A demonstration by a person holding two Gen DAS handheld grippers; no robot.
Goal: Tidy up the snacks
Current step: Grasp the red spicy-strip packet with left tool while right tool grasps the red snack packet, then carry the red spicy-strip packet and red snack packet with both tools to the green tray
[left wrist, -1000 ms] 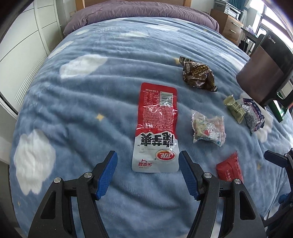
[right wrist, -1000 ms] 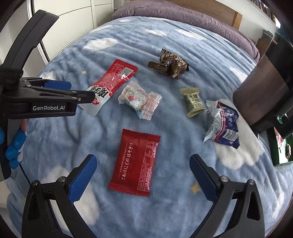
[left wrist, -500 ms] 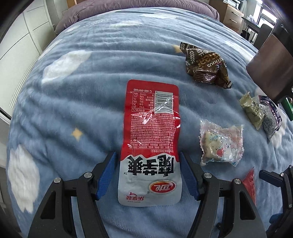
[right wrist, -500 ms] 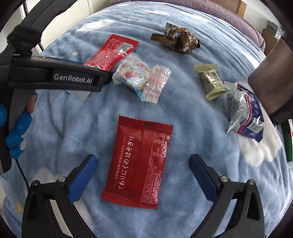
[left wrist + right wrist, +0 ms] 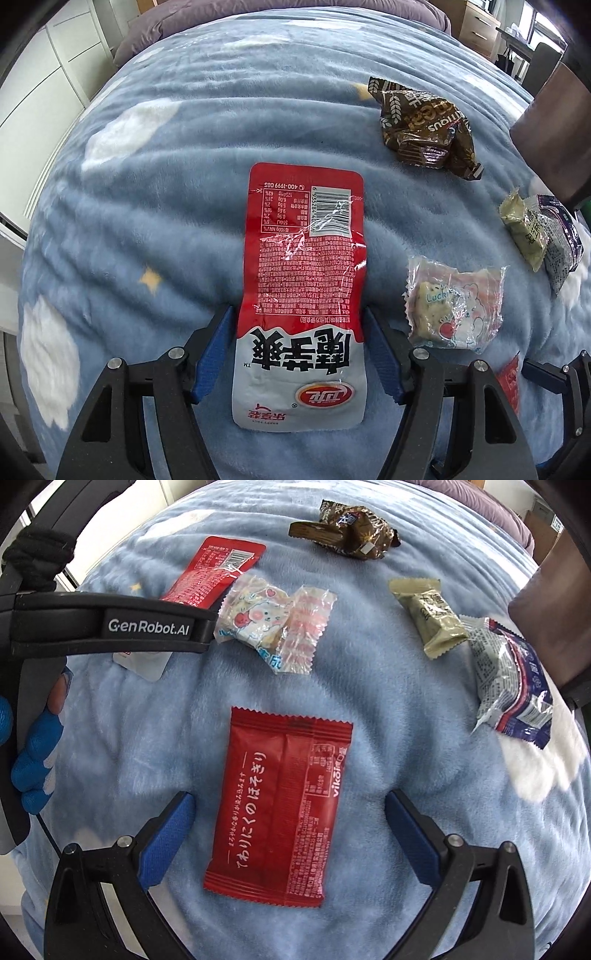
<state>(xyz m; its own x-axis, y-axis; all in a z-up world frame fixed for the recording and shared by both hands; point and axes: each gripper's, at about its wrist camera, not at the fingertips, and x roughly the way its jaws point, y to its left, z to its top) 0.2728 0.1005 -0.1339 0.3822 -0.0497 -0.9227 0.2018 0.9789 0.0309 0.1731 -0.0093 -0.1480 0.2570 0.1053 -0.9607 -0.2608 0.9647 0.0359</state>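
Snacks are lying on the blue fleece bed (image 5: 184,155); the long red-and-white foil pouch (image 5: 301,295) is lying lengthwise between the left gripper's (image 5: 299,354) spread fingers, while the right gripper (image 5: 290,829), likewise released, is straddling the flat red sachet (image 5: 282,805).

A fleecy, matt blanket (image 5: 177,206) of soft pile cloth covers the bed. The long red-and-white pouch (image 5: 301,280) is glossy plastic film, creased and catching glare. The red packet (image 5: 280,805) is smoother film with a duller sheen and crimped ends. The clear wrapper (image 5: 277,624) is crinkled transparent plastic. The brown pack (image 5: 424,125) looks like shiny, crumpled foil. The left tongs (image 5: 299,354) have matt black plastic arms, blue rubbery pads (image 5: 214,354) and bright metal screws.
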